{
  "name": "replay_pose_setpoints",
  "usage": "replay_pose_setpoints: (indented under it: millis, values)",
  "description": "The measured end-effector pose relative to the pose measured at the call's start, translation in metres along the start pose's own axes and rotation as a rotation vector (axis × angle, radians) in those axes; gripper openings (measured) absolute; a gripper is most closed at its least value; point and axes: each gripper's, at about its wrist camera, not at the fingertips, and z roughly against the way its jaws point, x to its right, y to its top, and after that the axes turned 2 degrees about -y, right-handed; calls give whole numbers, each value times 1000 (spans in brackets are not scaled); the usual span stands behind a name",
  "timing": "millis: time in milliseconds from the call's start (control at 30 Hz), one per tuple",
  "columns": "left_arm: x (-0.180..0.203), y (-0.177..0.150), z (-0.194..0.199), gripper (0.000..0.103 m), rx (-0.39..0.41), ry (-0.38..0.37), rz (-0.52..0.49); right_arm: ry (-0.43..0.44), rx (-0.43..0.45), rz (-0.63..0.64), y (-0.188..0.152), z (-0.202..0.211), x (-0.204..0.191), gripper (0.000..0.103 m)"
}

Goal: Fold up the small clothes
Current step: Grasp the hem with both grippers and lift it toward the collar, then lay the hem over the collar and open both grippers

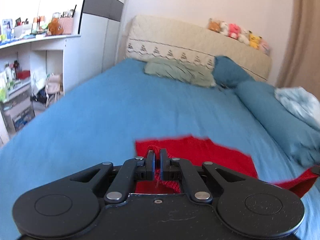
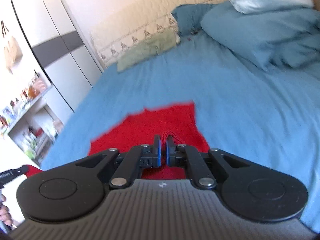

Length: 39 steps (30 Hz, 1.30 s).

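Note:
A small red knitted garment [image 1: 200, 152] is lifted over the blue bed sheet [image 1: 120, 110], its far part hanging down toward the bed. My left gripper [image 1: 157, 152] is shut on a bunched red edge of it. In the right wrist view the same red garment [image 2: 160, 120] spreads below my right gripper [image 2: 163, 139], which is shut on another pinch of red knit. At the right edge of the left wrist view, the other gripper's tip [image 1: 316, 169] pulls a corner of the cloth taut. The garment's near part is hidden under both gripper bodies.
A green pillow [image 1: 178, 71] and blue pillows [image 1: 280, 108] lie at the head of the bed by a beige headboard [image 1: 200, 44] topped with plush toys [image 1: 238, 32]. White shelves [image 1: 30, 60] with clutter and a wardrobe [image 2: 56, 50] stand to the left.

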Motion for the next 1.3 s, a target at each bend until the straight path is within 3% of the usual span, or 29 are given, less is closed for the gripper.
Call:
replay_pose_setpoints:
  millis: [133,200,367,533,600,633,700,733,767,833,900,967,1033,1133,1233,1300]
  values:
    - [10,45,-89,5,-17,79,-14,-40,-4,59,65,-92,-15,20]
    - [15,53,-135,5,-27,103,-37,-74,-21,96,79,-142,-17,20]
    - [18,43,-250,5,-99,161,-68,-120,-87,105,74,-269,1,20]
    - [12,25,-312,5,-199,224,-96,-160,-130,80,66,-334,21,20]
    - [10,29,-323,5,-225,237,-95,-164,-146,92,69,-344,24,20]
    - [9,32,-327,14,-239,245,-89,-164,-161,105,73,-350,23,21]
    - [7,41,-327,42,-252,267,-79,-177,-179,141,75,-352,20,28]
    - [5,46,-323,68,-247,276,-81,-185,-180,169,77,-351,17,46]
    - [7,50,-319,78,-231,281,-88,-192,-173,203,79,-345,13,76]
    - [10,49,-297,78,-201,272,-127,-197,-116,250,73,-318,5,97]
    - [16,40,-275,79,-217,246,-149,-134,-114,286,63,-298,-1,97]
    - [16,22,-255,93,-253,192,-125,-104,-159,308,44,-282,-5,98]
    - [18,-3,-247,95,-308,147,-122,-82,-203,340,20,-274,-8,98]
    - [18,-42,-247,95,-392,129,-153,-95,-269,383,-18,-272,-10,98]
    - [15,-70,-252,95,-439,140,-176,-127,-340,349,-48,-282,1,98]
    - [12,-80,-252,102,-442,137,-181,-142,-329,313,-60,-286,9,102]
